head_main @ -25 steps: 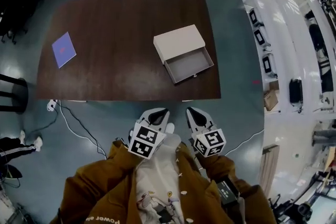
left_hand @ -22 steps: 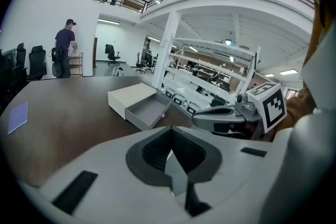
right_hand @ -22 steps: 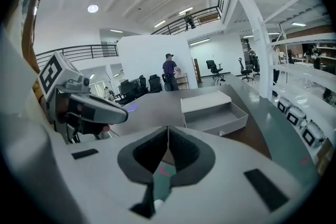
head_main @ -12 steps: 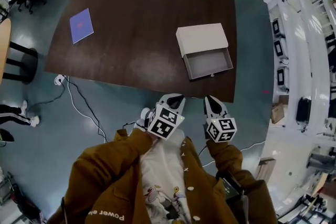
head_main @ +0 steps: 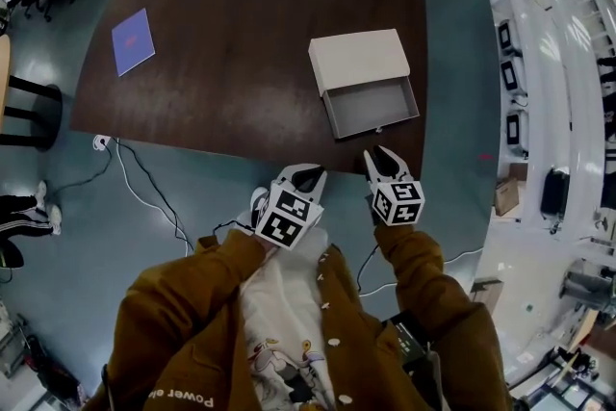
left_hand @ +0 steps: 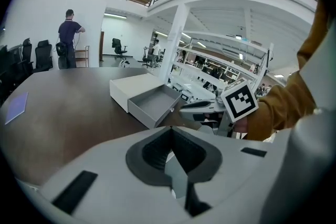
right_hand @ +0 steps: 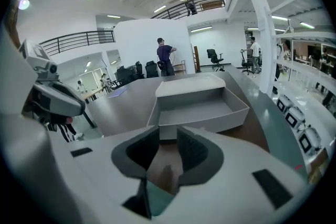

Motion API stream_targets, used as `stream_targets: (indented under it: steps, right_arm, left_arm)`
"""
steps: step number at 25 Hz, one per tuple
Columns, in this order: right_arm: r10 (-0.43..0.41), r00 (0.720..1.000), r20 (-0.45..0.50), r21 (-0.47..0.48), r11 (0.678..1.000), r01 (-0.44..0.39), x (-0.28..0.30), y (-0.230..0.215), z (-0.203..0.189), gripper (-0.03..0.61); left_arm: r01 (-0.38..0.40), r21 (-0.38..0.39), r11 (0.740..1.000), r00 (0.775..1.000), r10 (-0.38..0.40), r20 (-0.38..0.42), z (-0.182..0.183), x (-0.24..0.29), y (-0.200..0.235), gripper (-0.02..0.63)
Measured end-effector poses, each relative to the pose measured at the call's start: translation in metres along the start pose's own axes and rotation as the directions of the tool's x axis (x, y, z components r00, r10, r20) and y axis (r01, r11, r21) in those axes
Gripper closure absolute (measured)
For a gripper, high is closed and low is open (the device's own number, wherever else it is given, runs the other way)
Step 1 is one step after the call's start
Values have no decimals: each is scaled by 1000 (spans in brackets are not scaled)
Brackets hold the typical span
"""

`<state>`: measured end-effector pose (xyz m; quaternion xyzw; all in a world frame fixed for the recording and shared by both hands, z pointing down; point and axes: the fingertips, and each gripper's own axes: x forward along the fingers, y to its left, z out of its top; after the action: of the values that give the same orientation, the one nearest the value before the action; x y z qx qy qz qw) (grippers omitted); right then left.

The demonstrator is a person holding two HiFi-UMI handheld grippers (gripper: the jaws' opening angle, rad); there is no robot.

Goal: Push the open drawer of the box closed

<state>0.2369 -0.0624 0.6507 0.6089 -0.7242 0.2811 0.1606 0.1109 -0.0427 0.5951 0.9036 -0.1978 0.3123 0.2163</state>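
The left arm (head_main: 183,298) and right arm (head_main: 438,289), in brown sleeves, are bent close in front of the body. The left tool (head_main: 308,171) points forward and down, jaws together and empty. Just beside it, the right tool (head_main: 384,153) points likewise; its jaws have just been opening and stand apart, with nothing between them.

Drawer (right_hand: 202,110): front's lower part hidden behind right hand-held gripper (right_hand: 169,134) in right gripper view. Blue flat item (head_main: 133,40), 10 o'clock on counter (head_main: 241,63) in head view: too small to ID. Person's legs cut off at btm edge.
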Motion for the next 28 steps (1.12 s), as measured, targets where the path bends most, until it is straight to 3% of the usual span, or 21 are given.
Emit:
stream_targets:
  steps: [17,28]
  right_arm:
    - [-118,987,-104,-63,992,112,48,-52,-11,454]
    - [-136,976,-168,-99,988,121,61,-68,-21,439]
  left_arm:
    - [4,-31,999,1000,-5,-24,-1,16,4,607]
    - [5,-44,999,1000,-6,-27,0,19,6,607]
